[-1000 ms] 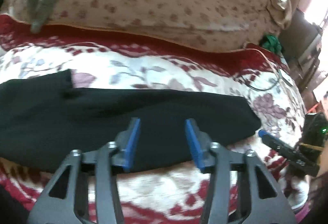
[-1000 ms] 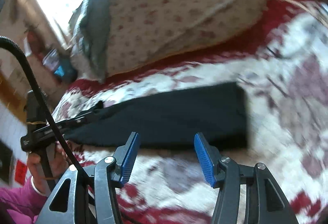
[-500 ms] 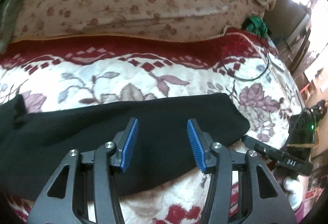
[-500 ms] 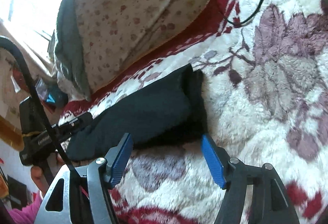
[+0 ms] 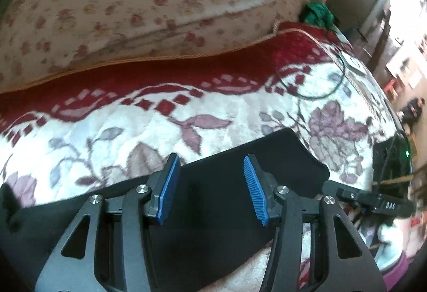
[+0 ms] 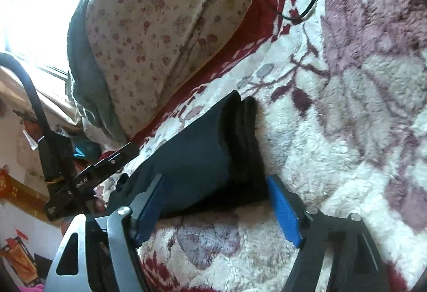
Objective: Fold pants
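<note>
The black pants (image 5: 218, 201) lie folded lengthwise as a long strip on the floral blanket (image 5: 213, 115). My left gripper (image 5: 210, 188) is open and hovers over the strip near its right end. The right gripper's body (image 5: 373, 201) shows just past that end. In the right wrist view the pants' layered end (image 6: 213, 153) lies between the blue pads of my open right gripper (image 6: 216, 206), low over the near corner of the cloth. The left gripper's body (image 6: 88, 177) shows at the left edge there.
A flowered pillow (image 5: 149, 3) lies along the back of the bed, with a grey cloth (image 6: 82, 83) beside it. A black cable (image 5: 315, 86) loops on the blanket at the right. A green object (image 5: 317, 11) sits by the pillow's right end.
Both grippers have moved toward the same end of the pants. The right gripper has dropped closer, so its open pads now straddle the end corner. Both stay open.
</note>
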`<state>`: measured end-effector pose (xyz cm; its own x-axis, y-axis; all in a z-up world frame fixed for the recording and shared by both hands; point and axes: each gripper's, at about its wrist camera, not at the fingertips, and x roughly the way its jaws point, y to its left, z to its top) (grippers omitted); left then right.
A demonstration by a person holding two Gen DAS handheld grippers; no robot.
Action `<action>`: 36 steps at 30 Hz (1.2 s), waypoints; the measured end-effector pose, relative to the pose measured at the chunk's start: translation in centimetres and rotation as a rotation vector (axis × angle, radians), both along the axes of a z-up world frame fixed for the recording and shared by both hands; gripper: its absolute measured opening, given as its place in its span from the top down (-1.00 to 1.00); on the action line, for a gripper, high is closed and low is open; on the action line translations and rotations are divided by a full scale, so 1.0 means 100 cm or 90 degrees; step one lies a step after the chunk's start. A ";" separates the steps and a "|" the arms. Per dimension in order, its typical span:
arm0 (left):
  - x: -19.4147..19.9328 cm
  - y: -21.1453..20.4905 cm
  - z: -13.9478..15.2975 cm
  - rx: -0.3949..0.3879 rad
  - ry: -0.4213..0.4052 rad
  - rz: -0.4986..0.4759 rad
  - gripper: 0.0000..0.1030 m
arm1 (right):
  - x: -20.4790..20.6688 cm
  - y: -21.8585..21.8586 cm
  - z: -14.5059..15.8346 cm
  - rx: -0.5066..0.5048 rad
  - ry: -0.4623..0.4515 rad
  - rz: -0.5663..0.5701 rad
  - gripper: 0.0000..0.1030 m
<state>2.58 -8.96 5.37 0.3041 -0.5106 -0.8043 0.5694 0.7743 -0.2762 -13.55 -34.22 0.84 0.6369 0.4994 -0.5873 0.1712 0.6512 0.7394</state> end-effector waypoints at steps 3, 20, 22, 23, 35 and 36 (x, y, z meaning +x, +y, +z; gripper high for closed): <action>0.009 -0.007 -0.007 0.007 0.015 -0.032 0.02 | 0.002 0.001 0.000 0.003 -0.006 0.004 -0.47; 0.033 -0.079 -0.043 0.042 0.097 -0.255 -0.36 | -0.007 0.007 -0.002 0.002 -0.076 0.033 -0.44; 0.032 -0.089 -0.044 0.041 0.099 -0.284 -0.36 | -0.007 0.007 -0.002 0.004 -0.081 0.035 -0.35; 0.031 -0.093 -0.044 0.046 0.096 -0.301 -0.36 | -0.006 0.007 -0.002 0.004 -0.083 0.035 -0.24; 0.024 -0.098 -0.038 0.035 0.039 -0.331 0.77 | 0.004 0.012 0.003 0.046 -0.132 0.042 0.68; 0.023 -0.095 -0.034 0.020 0.040 -0.327 0.79 | 0.004 0.014 0.008 0.044 -0.145 0.045 0.68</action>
